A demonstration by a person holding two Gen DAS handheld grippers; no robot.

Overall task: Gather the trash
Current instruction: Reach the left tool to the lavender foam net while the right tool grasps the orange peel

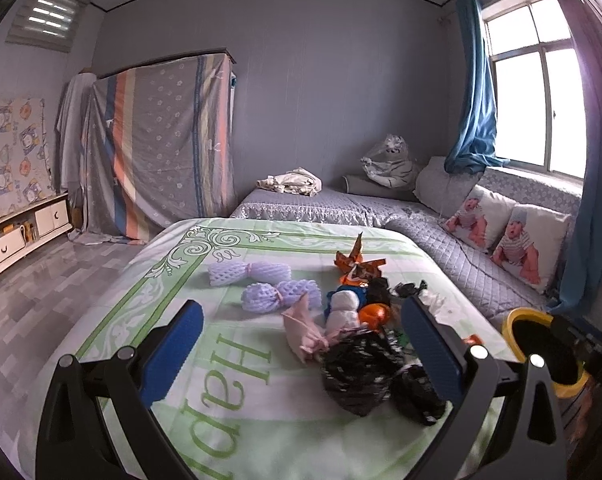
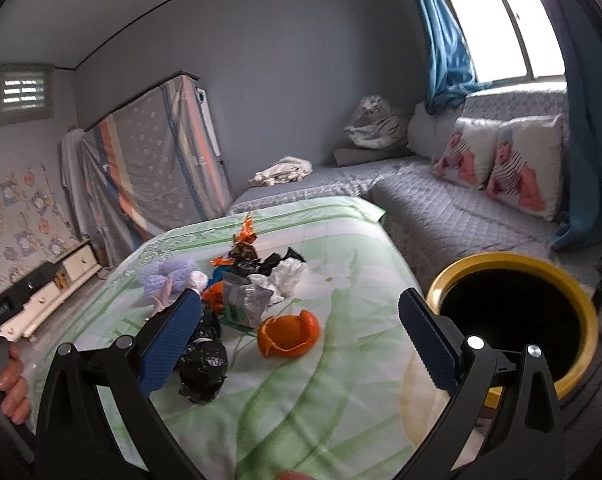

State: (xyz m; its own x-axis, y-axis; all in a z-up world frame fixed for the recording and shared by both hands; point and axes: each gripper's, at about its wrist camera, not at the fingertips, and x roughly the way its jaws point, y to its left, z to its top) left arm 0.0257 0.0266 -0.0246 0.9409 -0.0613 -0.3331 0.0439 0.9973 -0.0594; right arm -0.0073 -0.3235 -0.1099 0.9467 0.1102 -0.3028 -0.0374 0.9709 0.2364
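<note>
I am looking along two hand-held grippers over a bed spread with a green-and-white sheet (image 1: pixel 237 432). My left gripper (image 1: pixel 301 356) has its blue fingers spread wide and grips nothing. Between them, on the sheet, lies the trash pile: a crumpled black plastic bag (image 1: pixel 357 376) nearest the gripper and toward its right finger, a pink scrap (image 1: pixel 301 330) just beyond it, and a white-and-blue bundle (image 1: pixel 343 306) further on. Two lilac foam fruit nets (image 1: pixel 279 295) sit apart from the pile, ahead and to the left. An orange foil wrapper (image 1: pixel 357 266) stands at the far end of the pile.

My right gripper (image 2: pixel 300 344) is also wide open and empty. An orange peel (image 2: pixel 288 334) lies on the sheet between its fingers, slightly left of centre. The black bag (image 2: pixel 203 370) lies beside the left finger, partly hidden by it. Behind the peel are a silver foil packet (image 2: pixel 247 300) and crumpled white paper (image 2: pixel 289 276). A black bin with a yellow rim (image 2: pixel 581 304) stands just off the bed's right edge, behind the right finger. At the left edge of the right view, a hand (image 2: pixel 11 384) holds the other gripper's handle.
</note>
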